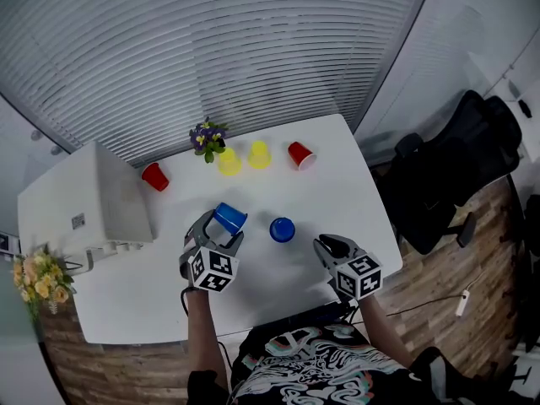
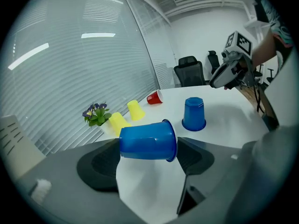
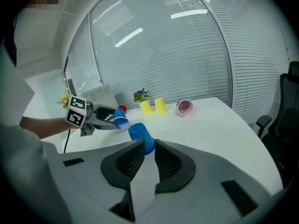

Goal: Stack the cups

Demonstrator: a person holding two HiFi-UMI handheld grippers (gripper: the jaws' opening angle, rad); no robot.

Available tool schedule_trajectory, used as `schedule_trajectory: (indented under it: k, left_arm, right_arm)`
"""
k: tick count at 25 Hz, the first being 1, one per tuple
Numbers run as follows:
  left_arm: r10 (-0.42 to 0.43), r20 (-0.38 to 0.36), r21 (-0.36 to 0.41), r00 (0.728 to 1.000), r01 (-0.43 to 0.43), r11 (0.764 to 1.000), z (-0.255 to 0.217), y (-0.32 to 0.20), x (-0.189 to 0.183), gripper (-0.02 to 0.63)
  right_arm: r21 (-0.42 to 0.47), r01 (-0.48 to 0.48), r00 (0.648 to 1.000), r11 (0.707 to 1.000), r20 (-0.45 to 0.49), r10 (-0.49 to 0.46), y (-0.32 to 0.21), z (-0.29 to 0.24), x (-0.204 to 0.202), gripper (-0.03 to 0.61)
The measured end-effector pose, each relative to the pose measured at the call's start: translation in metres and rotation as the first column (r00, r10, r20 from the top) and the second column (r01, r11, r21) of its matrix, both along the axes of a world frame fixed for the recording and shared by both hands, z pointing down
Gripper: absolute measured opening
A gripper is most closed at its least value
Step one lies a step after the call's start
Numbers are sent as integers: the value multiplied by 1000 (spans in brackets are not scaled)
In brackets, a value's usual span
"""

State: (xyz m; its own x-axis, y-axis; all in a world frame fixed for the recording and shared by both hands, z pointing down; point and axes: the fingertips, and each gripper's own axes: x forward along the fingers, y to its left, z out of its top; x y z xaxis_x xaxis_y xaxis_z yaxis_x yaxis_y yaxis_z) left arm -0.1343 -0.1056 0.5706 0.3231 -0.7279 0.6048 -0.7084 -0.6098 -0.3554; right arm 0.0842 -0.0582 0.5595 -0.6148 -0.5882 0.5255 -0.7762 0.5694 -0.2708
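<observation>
My left gripper (image 1: 221,226) is shut on a blue cup (image 1: 229,218), held lying sideways just above the white table (image 1: 253,285). In the left gripper view that blue cup (image 2: 147,140) spans the jaws, with its rim to the right. A second blue cup (image 1: 282,229) stands upside down on the table between the two grippers, a little right of the held one. My right gripper (image 1: 331,245) hovers near the table's front right. Its jaws stand a narrow gap apart with nothing between them, and they point toward the upside-down blue cup (image 3: 141,135).
Two yellow cups (image 1: 229,162) (image 1: 259,153) stand upside down at the back beside a small flower pot (image 1: 207,137). One red cup (image 1: 300,154) lies on its side at the back right, another (image 1: 155,176) near a white box (image 1: 110,197). A black chair (image 1: 464,167) stands right of the table.
</observation>
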Motion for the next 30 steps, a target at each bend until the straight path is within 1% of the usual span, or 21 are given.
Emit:
schedule_trajectory:
  k: [2, 6, 10, 14, 17, 21, 24, 26, 30]
  left_arm:
    - [27, 46, -5, 999, -27, 1000, 5, 2, 5, 374]
    - [79, 128, -13, 989, -78, 997, 13, 8, 15, 374]
    - [124, 217, -9, 968, -125, 992, 22, 13, 22, 374]
    - [163, 275, -15, 948, -166, 986, 29, 18, 29, 374]
    - [191, 328, -5, 925, -200, 980, 31, 19, 34, 374]
    - [214, 424, 14, 880, -243, 970, 32, 18, 36, 374]
    - [233, 477, 26, 847, -278, 960, 32, 18, 39, 374]
    - [242, 491, 30, 837, -293, 956, 33, 18, 42, 374]
    - [256, 504, 25, 825, -311, 950, 34, 22, 45, 374]
  right_arm:
    - [-1, -1, 1000, 1000, 2, 2, 2, 1, 1, 69]
    - [-4, -10, 999, 1000, 33, 10, 4, -3, 0, 69]
    - [2, -9, 999, 1000, 44, 9, 5, -6, -1, 69]
    - [2, -10, 995, 1000, 100, 10, 7, -12, -5, 69]
    - [9, -2, 992, 1000, 129, 1, 10, -17, -5, 75]
    - [10, 5, 992, 1000, 124, -6, 13, -17, -5, 76]
    - [9, 1, 992, 1000, 126, -2, 14, -17, -5, 77]
    - [9, 0, 992, 1000, 128, -1, 15, -17, -5, 78]
    - [6, 3, 991, 1000, 131, -4, 18, -17, -5, 78]
